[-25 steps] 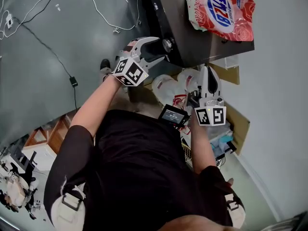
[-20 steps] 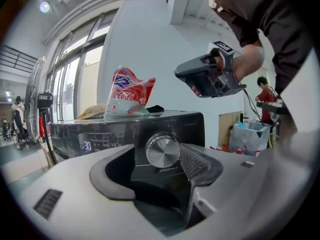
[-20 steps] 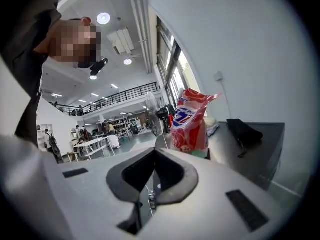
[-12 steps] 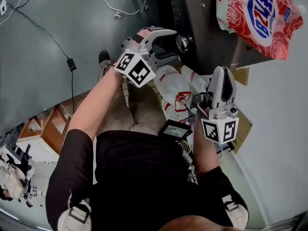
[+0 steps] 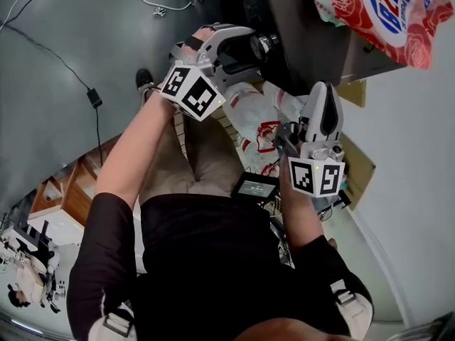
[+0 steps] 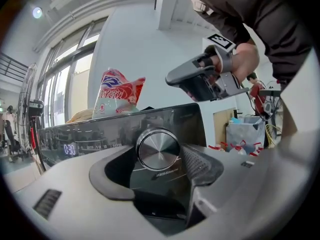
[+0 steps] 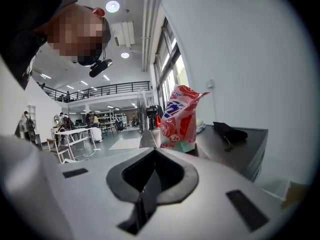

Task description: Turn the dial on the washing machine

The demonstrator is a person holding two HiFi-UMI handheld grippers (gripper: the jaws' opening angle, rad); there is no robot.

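On the dark washing machine [image 6: 90,134], the dial [image 6: 158,149] sits between my left fingers [image 6: 200,166], spread wide; my right fingers [image 7: 172,181] are pressed together, empty.

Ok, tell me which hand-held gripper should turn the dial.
Left. The left hand-held gripper has its jaws open either side of the dial; the right hand-held gripper is shut and held off it.

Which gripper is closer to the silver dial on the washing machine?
Left. The left gripper has open jaws flanking the dial; the right gripper sits well back from it, shut.
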